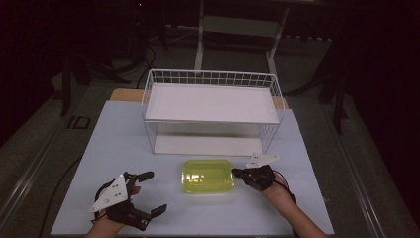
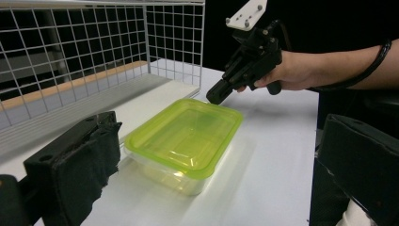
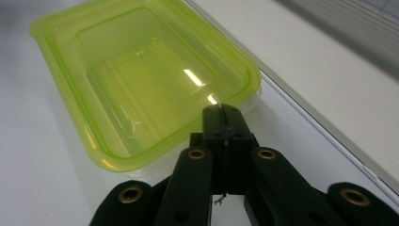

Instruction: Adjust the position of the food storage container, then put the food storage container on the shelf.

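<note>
White wire rack point(image 1: 213, 99) behind green-lidded container point(image 1: 208, 176) | right gripper point(image 1: 236, 173) beside it

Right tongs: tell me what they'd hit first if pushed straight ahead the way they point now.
Probably the green lid of the box. The right tongs are shut, their tip at the lid's near rim, perhaps just above it. Depth is unclear, so they might skim over the lid instead.

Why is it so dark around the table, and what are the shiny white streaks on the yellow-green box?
In the high view a light falls on the white table while the room behind stays nearly black. In the right gripper view the streaks are glare from that light on the glossy lid, and the wire rack at the top right is blurred. In the left gripper view the nearest jaws look soft, out of focus.
</note>
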The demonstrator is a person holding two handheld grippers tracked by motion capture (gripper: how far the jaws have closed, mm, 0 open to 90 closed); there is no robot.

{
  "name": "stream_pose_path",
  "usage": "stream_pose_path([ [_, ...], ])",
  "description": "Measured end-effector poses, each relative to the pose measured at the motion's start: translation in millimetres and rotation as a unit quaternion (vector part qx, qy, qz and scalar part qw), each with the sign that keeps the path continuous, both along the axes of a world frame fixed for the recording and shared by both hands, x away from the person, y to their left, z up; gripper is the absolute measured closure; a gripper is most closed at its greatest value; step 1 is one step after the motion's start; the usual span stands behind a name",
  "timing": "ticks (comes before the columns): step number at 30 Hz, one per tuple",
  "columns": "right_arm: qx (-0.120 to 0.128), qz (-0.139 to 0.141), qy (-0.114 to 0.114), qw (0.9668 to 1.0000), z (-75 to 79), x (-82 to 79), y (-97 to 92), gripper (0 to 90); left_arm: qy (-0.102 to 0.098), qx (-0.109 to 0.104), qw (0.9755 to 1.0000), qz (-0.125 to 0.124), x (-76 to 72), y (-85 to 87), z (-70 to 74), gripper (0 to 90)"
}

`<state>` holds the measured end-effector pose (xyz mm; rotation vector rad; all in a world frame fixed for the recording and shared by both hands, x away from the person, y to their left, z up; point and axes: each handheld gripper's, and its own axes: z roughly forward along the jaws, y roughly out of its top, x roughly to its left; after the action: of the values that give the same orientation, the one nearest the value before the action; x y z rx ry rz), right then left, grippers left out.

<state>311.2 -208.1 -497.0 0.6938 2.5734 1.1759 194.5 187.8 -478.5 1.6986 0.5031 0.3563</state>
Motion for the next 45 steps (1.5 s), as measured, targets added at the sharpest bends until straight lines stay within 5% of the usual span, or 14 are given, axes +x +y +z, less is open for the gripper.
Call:
stream_pose_path([
  [7,0.006,0.007,-0.012,0.9999,7.2,-3.5,5.6,89.0,0.004,-0.002,1.0000,-0.002,0.6,-0.2,-0.9,0.2],
  [13,0.046,-0.008,-0.020,0.9987,23.1,-14.1,0.3,76.6,0.009,0.003,1.0000,0.000,3.4,0.1,-2.1,0.2],
  [19,0.065,-0.018,-0.016,0.9976,31.5,-27.0,-1.7,46.8,-0.013,0.004,0.9999,0.005,5.9,-1.6,-1.2,0.2],
  [21,0.067,-0.021,-0.018,0.9973,32.8,-28.9,-2.2,46.8,-0.013,0.004,0.9999,0.005,5.9,-1.6,-1.2,0.2],
  [22,0.073,-0.024,-0.024,0.9968,35.2,-31.7,-3.0,25.8,0.022,0.001,0.9997,0.010,8.6,-4.3,0.9,0.2],
  [26,0.088,-0.030,-0.032,0.9952,38.8,-34.0,-6.0,14.1,0.040,0.021,0.9990,-0.002,13.9,-9.9,6.3,0.2],
  [32,0.100,-0.051,-0.058,0.9919,43.8,-37.7,-8.7,15.1,0.032,0.041,0.9986,-0.001,27.3,-20.5,18.7,0.2],
  [35,0.105,-0.038,-0.041,0.9929,44.9,-35.2,-9.3,20.0,0.040,0.041,0.9983,0.001,36.0,-24.0,23.8,0.2],
  [38,0.118,-0.024,-0.084,0.9891,46.5,-38.4,-9.2,21.0,0.051,0.044,0.9977,0.005,44.9,-27.0,25.4,0.2],
  [41,0.096,-0.041,-0.064,0.9925,48.7,-36.4,-5.8,20.8,0.068,0.049,0.9965,0.007,52.6,-30.6,24.4,0.2],
  [45,0.091,-0.055,-0.055,0.9928,46.7,-34.2,-0.8,16.0,0.085,0.059,0.9944,0.017,60.3,-38.6,22.6,0.3],
])
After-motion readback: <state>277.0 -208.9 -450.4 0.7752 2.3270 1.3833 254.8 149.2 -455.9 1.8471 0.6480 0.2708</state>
